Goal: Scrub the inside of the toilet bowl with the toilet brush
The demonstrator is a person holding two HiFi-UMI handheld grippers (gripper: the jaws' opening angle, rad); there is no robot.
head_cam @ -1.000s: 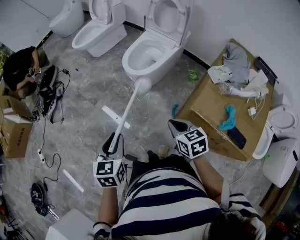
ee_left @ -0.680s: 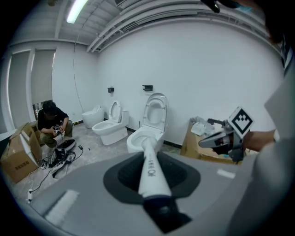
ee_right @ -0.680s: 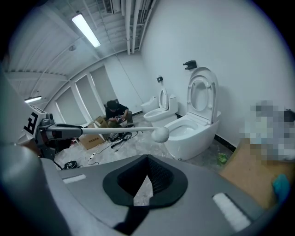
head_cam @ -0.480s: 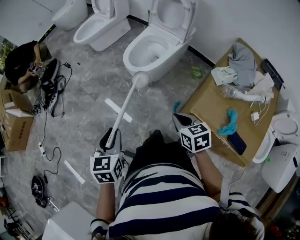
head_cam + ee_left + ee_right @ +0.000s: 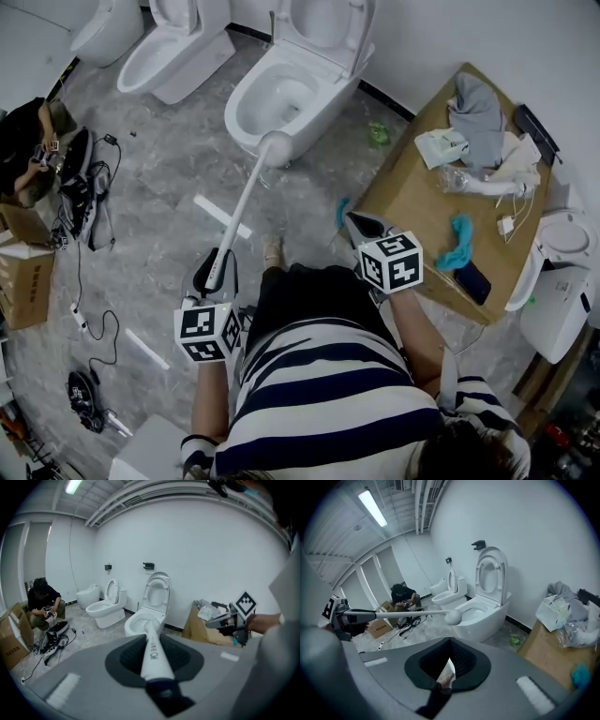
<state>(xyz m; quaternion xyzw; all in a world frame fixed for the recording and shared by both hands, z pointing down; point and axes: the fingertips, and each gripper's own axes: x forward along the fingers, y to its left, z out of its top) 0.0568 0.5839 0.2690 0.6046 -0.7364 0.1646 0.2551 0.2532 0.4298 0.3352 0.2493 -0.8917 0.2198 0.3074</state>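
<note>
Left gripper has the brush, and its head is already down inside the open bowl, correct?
No. The left gripper holds the toilet brush, but its head hangs outside the toilet bowl, before the front rim; the right gripper view shows it.

Dressed in a top (image 5: 328,394) of broad dark and white hoops over a dark lower garment (image 5: 300,295). Grey-shelled left gripper (image 5: 216,272) and right gripper (image 5: 359,228), dark-padded inside, each bearing a white cube (image 5: 204,332) printed with black square markers.
</note>
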